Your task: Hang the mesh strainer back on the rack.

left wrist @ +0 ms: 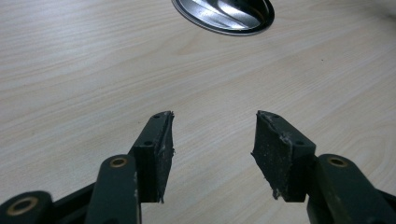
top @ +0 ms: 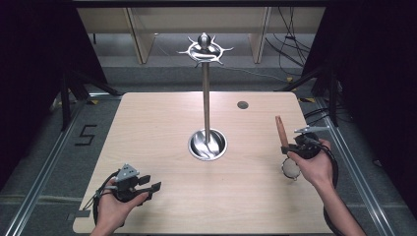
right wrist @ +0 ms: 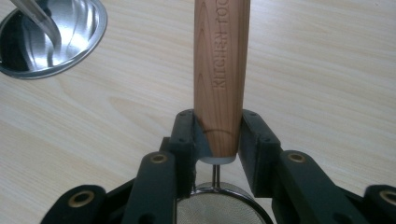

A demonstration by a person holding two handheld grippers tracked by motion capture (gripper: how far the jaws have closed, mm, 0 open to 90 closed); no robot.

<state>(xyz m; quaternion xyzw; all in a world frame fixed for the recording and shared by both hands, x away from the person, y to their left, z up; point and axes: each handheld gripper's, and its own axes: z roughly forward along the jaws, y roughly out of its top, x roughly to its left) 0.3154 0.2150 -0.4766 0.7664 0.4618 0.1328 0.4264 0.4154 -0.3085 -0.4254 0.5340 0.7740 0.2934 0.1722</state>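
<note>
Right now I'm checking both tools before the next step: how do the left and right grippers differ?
The left gripper is open with nothing between its pads; the right gripper is shut on the wooden handle of a small strainer. In the high view the left sits near the table's front-left corner, the right near its right edge. Both are hand-held with black jaws.

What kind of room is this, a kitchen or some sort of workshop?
Probably a lab or test room, not a kitchen. A bare wooden table stands between dark curtains, loose cables lie on the floor behind, and both hands hold black grippers, the right gripper clamping a wooden-handled strainer.
</note>
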